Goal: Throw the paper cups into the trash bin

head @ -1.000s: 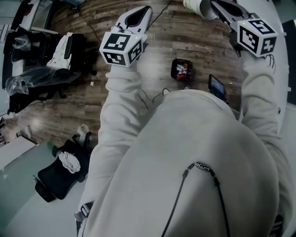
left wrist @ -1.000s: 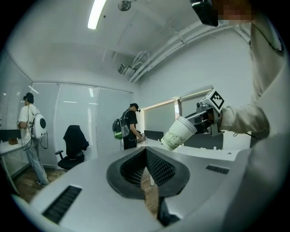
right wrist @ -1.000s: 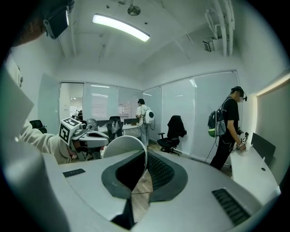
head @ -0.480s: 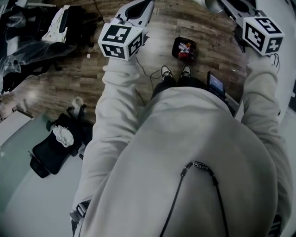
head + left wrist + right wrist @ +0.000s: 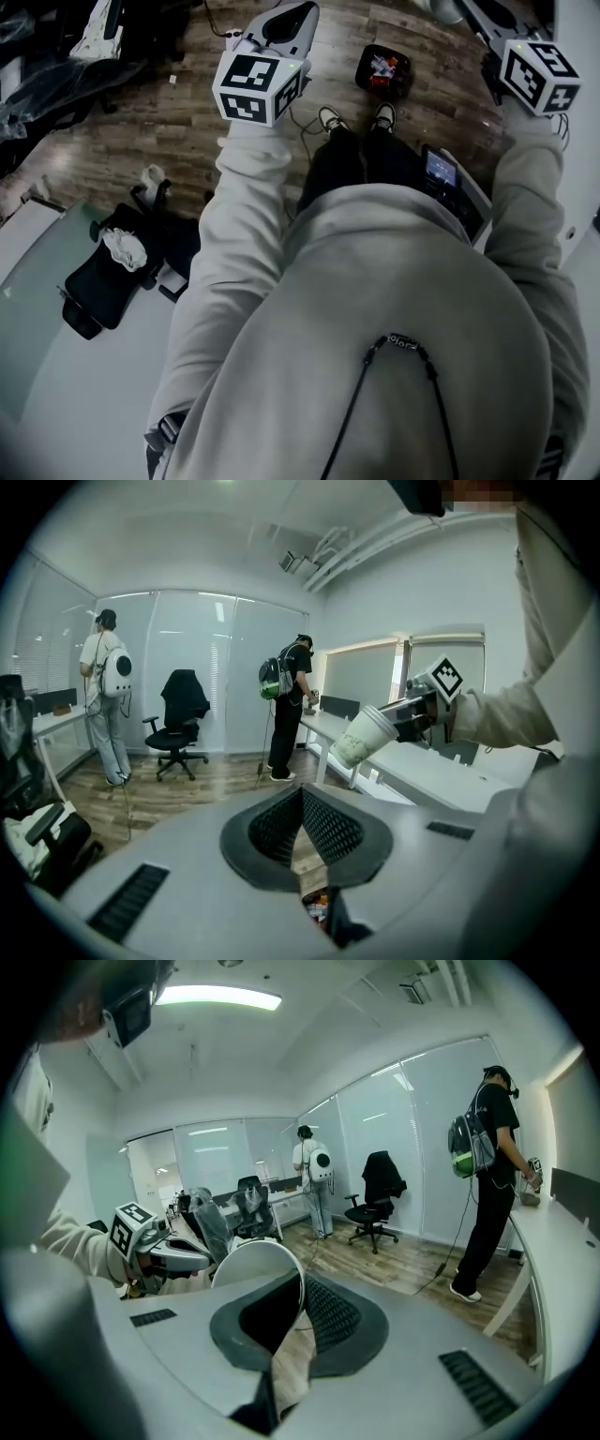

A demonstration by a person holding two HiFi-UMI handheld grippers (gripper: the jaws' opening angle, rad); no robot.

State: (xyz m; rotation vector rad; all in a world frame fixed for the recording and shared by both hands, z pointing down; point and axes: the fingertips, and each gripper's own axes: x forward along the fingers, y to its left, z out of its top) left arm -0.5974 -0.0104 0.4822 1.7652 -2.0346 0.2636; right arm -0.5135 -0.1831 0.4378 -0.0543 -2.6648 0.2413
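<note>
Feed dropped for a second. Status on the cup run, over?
Right gripper shut on paper cup. Left gripper shut, empty. Trash bin on floor just past the shoes; cup not dropped yet.

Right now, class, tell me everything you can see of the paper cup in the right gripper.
The paper cup is white and tapered, with a rolled rim and faint greenish print on its side. The right gripper holds it in the air by the rim, jaws shut on the wall, one inside and one outside. It lies tipped, its base pointing away from the gripper and slightly down. Nothing else touches it.
</note>
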